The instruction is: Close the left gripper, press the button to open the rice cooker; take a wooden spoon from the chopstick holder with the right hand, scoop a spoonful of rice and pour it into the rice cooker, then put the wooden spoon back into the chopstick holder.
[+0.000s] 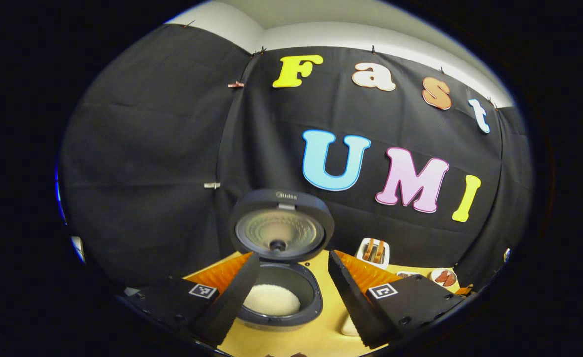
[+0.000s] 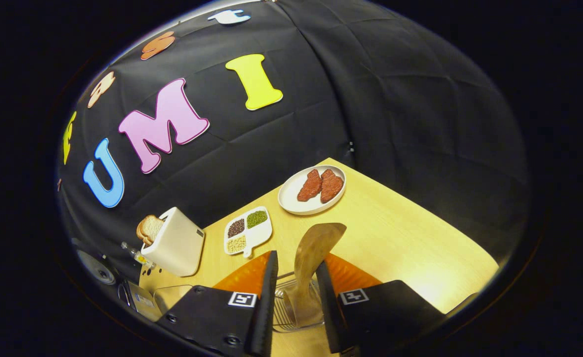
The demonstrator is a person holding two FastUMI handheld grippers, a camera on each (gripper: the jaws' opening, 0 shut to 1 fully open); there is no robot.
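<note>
Rice cooker (image 1: 277,277) open at lower centre, lid up, white rice (image 1: 271,300) in its pot.
We see the left gripper (image 1: 284,297) spread wide before it; the right gripper (image 2: 294,292), low centre, seems closed on the wooden spoon (image 2: 311,258) above the wire chopstick holder (image 2: 291,310).

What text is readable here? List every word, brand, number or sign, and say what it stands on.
Brand mark on the rice cooker lid: too blurred to read.
Square markers on the left tool and right tool: patterns, no words or numbers.
</note>
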